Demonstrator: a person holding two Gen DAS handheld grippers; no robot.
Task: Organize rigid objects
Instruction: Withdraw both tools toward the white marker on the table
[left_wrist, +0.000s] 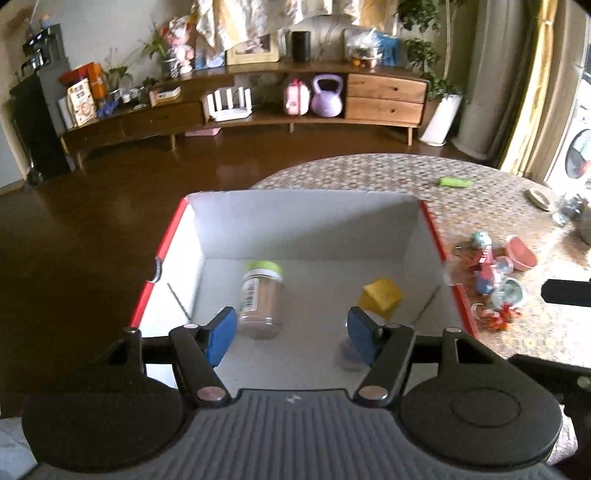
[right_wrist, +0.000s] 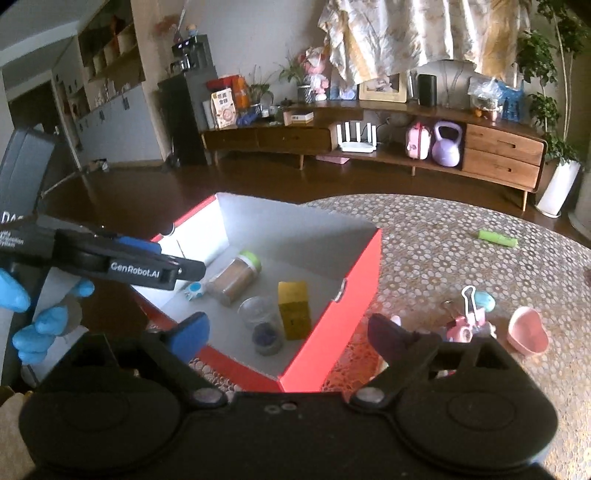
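A red box with a white inside (left_wrist: 303, 225) (right_wrist: 354, 277) stands at the table's edge. In it lie a jar with a green lid (left_wrist: 260, 299) (right_wrist: 234, 277), a yellow block (left_wrist: 380, 297) (right_wrist: 293, 308), a clear cup with something blue in it (right_wrist: 262, 325) and a small blue-white toy (right_wrist: 194, 290). My left gripper (left_wrist: 291, 332) is open and empty above the box's near side; it also shows in the right wrist view (right_wrist: 162, 266). My right gripper (right_wrist: 288, 332) is open and empty over the box's near corner.
On the patterned table (right_wrist: 443, 240) lie a green marker (right_wrist: 498, 238) (left_wrist: 455, 182), a pink bowl (right_wrist: 527, 330) (left_wrist: 521, 253), a white clip (right_wrist: 469, 301) and several small pink and red toys (left_wrist: 491, 284). A wooden sideboard (right_wrist: 369, 136) stands across the brown floor.
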